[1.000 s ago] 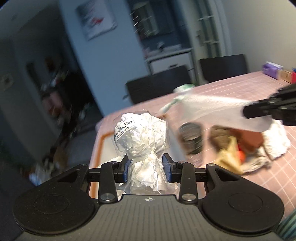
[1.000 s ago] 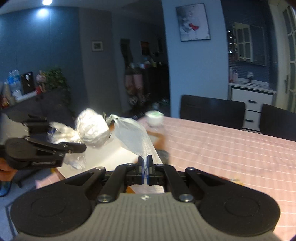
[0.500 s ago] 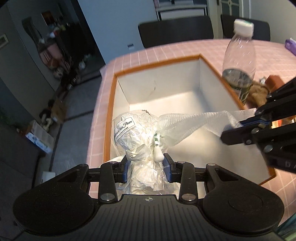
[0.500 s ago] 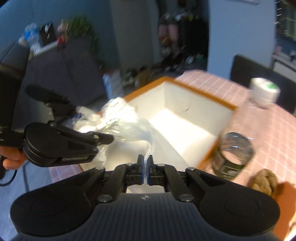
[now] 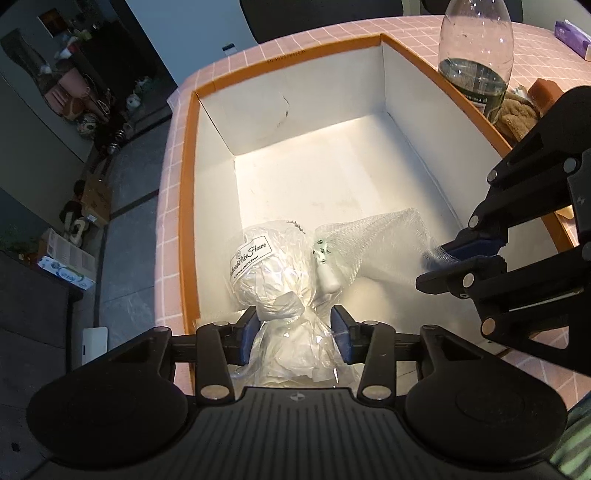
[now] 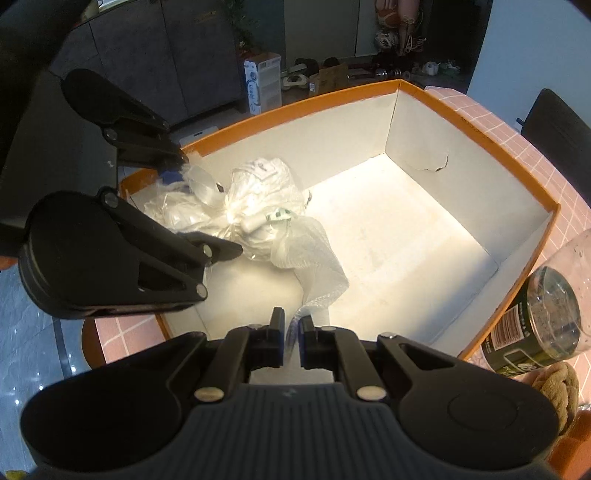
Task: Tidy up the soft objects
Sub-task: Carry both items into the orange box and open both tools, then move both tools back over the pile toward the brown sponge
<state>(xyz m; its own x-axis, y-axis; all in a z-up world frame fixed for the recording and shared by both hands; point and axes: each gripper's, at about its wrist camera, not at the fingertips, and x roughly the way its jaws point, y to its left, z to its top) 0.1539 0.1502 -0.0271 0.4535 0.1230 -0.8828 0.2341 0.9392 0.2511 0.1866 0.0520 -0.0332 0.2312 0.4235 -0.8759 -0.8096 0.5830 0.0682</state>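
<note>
A clear plastic bag (image 5: 266, 273) stuffed with white material and bearing a printed label lies at the near left of the orange-rimmed white box (image 5: 186, 184). My left gripper (image 5: 295, 332) has its blue pads against the bag's neck while its jaws are opening. A white mesh net (image 5: 373, 243) is tied to the bag and stretches right to my right gripper (image 5: 439, 258). In the right wrist view, the right gripper (image 6: 291, 332) is opening, with the thin end of the net (image 6: 314, 258) loose in the narrow gap. The left gripper (image 6: 207, 206) straddles the bag (image 6: 258, 184).
A clear bottle (image 5: 476, 55) with a dark label stands just outside the box's right wall, and a brown plush thing (image 5: 517, 114) lies beside it. The pink checked tablecloth (image 5: 332, 33) reaches back to black chairs. The box's far half (image 6: 406, 229) holds nothing.
Both grippers came down over the box and tipped downward, bringing the bag and net inside it. The right jaws have parted slightly and the left jaws stand a little wider.
</note>
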